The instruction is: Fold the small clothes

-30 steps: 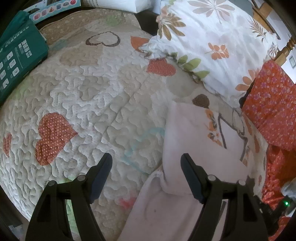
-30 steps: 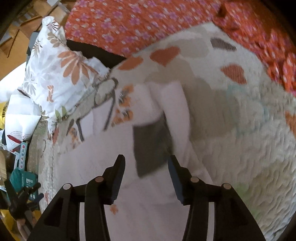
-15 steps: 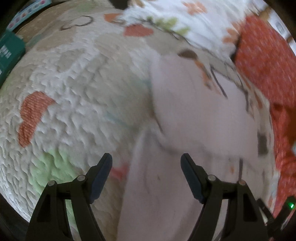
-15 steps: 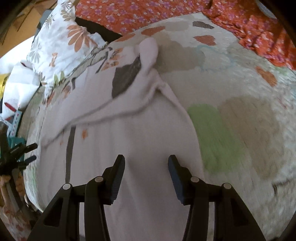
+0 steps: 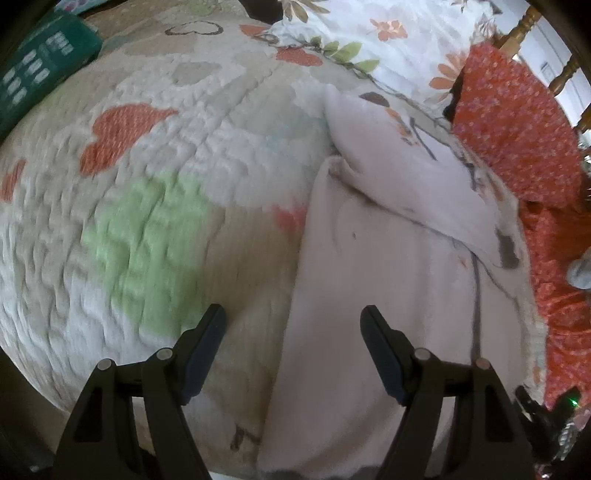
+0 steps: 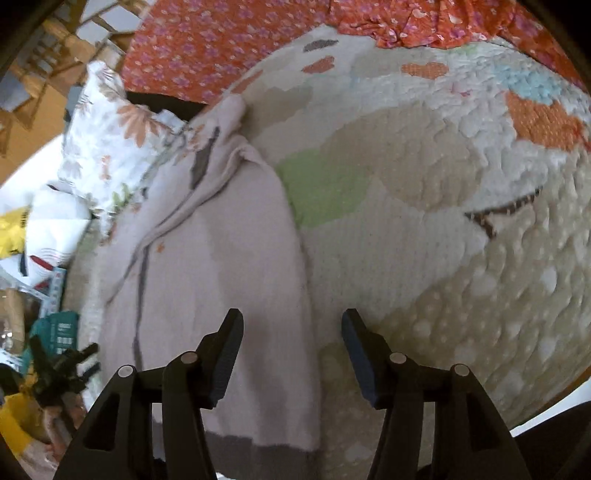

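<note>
My left gripper [image 5: 291, 328] and right gripper [image 6: 291, 334] both gape wide, empty, straddling opposite edges of the pale pink garment [image 5: 373, 280] on the quilt [image 5: 155, 155].

I am in a home bedroom: a bed with heart-patterned quilt [image 5: 155, 155], floral pillow [image 5: 388, 40] and wooden headboard [image 5: 524, 22].

The left gripper [image 5: 291, 328] has its two dark fingers spread wide apart with nothing between them, both pointing forward and slightly down. The right gripper [image 6: 291, 332] is likewise spread wide and holds nothing, its fingers angled forward and down. In the right wrist view the left gripper [image 6: 62, 363] shows small at the near left edge.
</note>
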A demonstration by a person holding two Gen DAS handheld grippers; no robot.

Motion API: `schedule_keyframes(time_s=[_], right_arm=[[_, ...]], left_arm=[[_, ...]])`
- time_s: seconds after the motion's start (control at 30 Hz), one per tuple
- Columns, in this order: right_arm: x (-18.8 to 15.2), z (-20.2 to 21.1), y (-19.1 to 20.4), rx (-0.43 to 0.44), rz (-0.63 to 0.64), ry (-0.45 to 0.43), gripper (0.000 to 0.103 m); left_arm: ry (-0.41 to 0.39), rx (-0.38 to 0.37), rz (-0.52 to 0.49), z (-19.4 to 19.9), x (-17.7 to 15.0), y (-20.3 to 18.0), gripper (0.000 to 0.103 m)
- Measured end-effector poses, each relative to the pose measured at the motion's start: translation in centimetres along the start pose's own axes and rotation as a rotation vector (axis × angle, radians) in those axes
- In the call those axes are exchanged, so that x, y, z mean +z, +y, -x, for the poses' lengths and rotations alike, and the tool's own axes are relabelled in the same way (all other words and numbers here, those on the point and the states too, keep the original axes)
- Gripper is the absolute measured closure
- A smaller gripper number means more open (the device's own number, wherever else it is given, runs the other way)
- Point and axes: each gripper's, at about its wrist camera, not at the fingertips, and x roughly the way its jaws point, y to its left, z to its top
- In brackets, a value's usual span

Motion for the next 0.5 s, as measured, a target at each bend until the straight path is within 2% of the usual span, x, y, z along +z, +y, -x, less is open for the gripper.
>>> schedule_keyframes(time_s=[0.17, 0.23, 0.27, 0.33, 0.4, 0.5], right_arm=[[-1.7, 0.2, 0.1, 0.070, 0.033, -0.004, 0.041], [-2.3, 0.3, 0.1, 0.095, 0.042, -0.007, 0.041], [-2.6, 0.4, 0.0, 0.114, 0.041, -0.007, 0.041], [-3.1, 0.5, -0.1, 0.161, 0.034, 0.009, 0.041], [-3.9, 0.2, 0.0, 0.226, 0.007, 0.043, 0.041], [-5.2, -0.4, 0.2, 0.314, -0.023, 0.101, 0.041]], left_arm=[[-0.009, -0.109, 0.056, 0.7, -3.5, 0.7, 0.033], [-0.002, -0.137, 0.079, 0.9, -5.0, 0.9, 0.046], [-0.008, -0.137, 0.079, 1.0, -5.6, 1.0, 0.048], [-0.020, -0.138, 0.074, 1.6, -6.9, 1.0, 0.056], [0.012, -0.176, 0.099, 1.5, -8.0, 1.5, 0.062], [0.042, -0.194, 0.142, 1.2, -10.1, 2.2, 0.062]])
